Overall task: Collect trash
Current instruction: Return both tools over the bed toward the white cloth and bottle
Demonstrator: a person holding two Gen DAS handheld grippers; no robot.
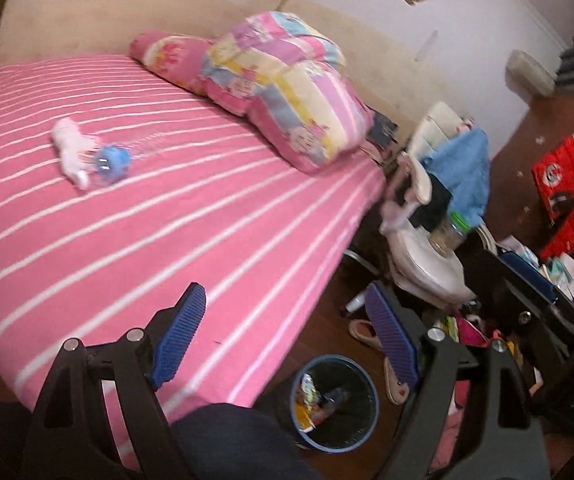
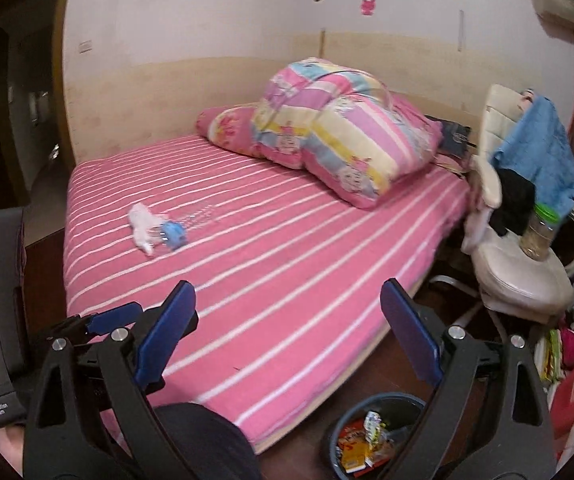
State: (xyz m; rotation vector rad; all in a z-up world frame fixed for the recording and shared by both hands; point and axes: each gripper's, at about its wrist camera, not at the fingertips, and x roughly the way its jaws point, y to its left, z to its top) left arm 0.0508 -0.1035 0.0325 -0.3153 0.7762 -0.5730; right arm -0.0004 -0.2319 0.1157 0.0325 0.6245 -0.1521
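A crumpled white tissue (image 1: 70, 150) and a clear plastic bottle with a blue label (image 1: 111, 162) lie side by side on the pink striped bed (image 1: 167, 240); both show in the right wrist view, tissue (image 2: 141, 226) and bottle (image 2: 173, 234). A blue-rimmed trash bin (image 1: 337, 400) holding wrappers stands on the floor at the bed's near corner, also in the right wrist view (image 2: 371, 436). My left gripper (image 1: 287, 340) is open and empty above the bed edge. My right gripper (image 2: 291, 340) is open and empty, well short of the trash.
A folded patchwork quilt (image 1: 287, 80) and pillow lie at the bed's head. A white chair (image 2: 519, 272) with a blue cloth and a jar stands right of the bed. Slippers (image 1: 367, 332) and clutter cover the floor at right.
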